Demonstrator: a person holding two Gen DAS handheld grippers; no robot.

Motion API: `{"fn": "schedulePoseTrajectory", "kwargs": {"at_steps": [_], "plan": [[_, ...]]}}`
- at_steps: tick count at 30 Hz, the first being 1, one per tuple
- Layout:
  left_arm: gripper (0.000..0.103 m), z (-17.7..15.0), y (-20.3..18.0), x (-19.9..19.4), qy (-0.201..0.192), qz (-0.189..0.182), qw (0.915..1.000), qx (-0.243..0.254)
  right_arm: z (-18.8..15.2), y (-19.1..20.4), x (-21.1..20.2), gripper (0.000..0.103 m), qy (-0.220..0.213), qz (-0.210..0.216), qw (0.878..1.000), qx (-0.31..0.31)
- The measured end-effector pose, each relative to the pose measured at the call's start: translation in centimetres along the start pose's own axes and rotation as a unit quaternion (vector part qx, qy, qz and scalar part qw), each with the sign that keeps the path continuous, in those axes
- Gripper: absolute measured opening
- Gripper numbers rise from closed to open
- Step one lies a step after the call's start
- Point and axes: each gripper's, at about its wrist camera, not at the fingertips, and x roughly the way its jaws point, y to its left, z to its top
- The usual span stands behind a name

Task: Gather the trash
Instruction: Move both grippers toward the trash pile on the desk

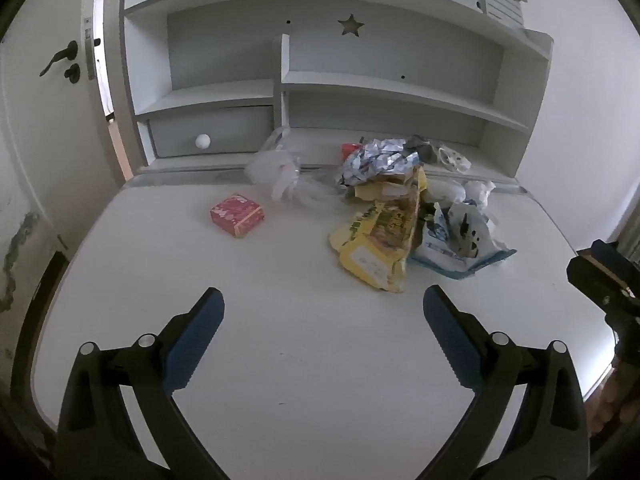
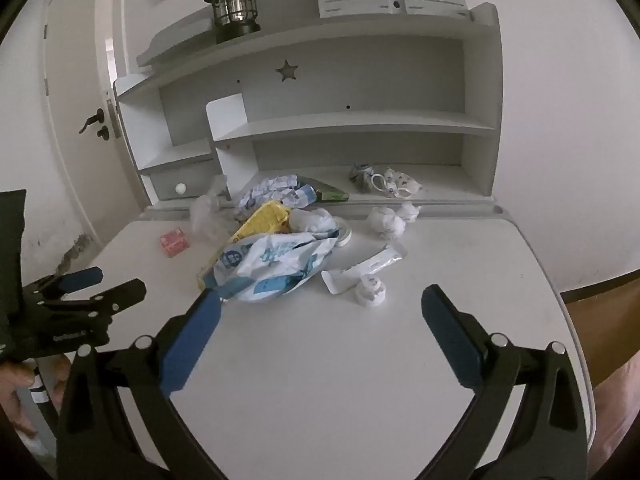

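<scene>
The white table (image 1: 280, 360) bears a trash pile: a yellow snack bag (image 1: 376, 240) and a blue-white plastic bag (image 2: 272, 264). Only the right view shows the lantern (image 2: 233, 6) and white tube (image 2: 376, 264). The left hand-held gripper (image 1: 323, 300) and the right hand-held gripper (image 2: 320, 300) both gape empty.

The left gripper (image 1: 323, 300) is a black plastic frame with two long angled arms, each ending in a flat blue pad (image 1: 196, 340) whose inner face is finely ribbed. Round silver pivot bolts (image 1: 146, 340) sit in pairs on each arm, and elongated cut-outs lighten the outer links. The right gripper (image 2: 320, 300) is built the same way: black linkage, blue ribbed pads (image 2: 452, 336), silver bolt heads (image 2: 499, 340). Seen from the side in the right wrist view, the left gripper's body carries small screws and a line of white lettering, too small to read. A black block sits above it at the frame's edge.
</scene>
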Motion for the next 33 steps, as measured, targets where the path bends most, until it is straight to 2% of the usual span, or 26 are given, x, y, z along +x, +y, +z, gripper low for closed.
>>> {"fn": "schedulePoseTrajectory", "kwargs": {"at_steps": [5, 10, 14, 20, 23, 26, 33], "plan": [[0.097, 0.0, -0.3, 0.5, 0.004, 0.001, 1.0, 0.005, 0.1, -0.2, -0.1, 0.097, -0.001, -0.007, 1.0, 0.007], [0.097, -0.8, 0.0, -0.1, 0.008, 0.006, 0.9999, 0.0, 0.3, -0.1, 0.4, 0.097, 0.001, 0.003, 1.0, 0.012], [0.097, -0.1, -0.6, 0.9, 0.006, 0.007, 1.0, 0.004, 0.7, 0.4, 0.6, 0.097, 0.001, 0.014, 1.0, 0.008], [0.097, 0.0, 0.7, 2.1, 0.028, 0.011, 0.9996, 0.002, 1.8, 0.8, 1.0, 0.097, 0.0, 0.016, 1.0, 0.01], [0.097, 0.0, 0.9, 2.4, 0.038, 0.01, 0.9992, 0.004, 2.1, 0.5, 1.6, 0.097, 0.005, 0.015, 1.0, 0.025], [0.097, 0.0, 0.6, 2.8, 0.047, 0.001, 0.9987, 0.017, 2.3, -0.1, 2.8, 0.097, 0.026, 0.033, 0.998, 0.055], [0.097, 0.6, -1.9, 5.6, 0.047, -0.012, 0.9972, 0.057, 3.4, -1.0, 6.7, 0.097, 0.064, 0.064, 0.987, 0.133]]}}
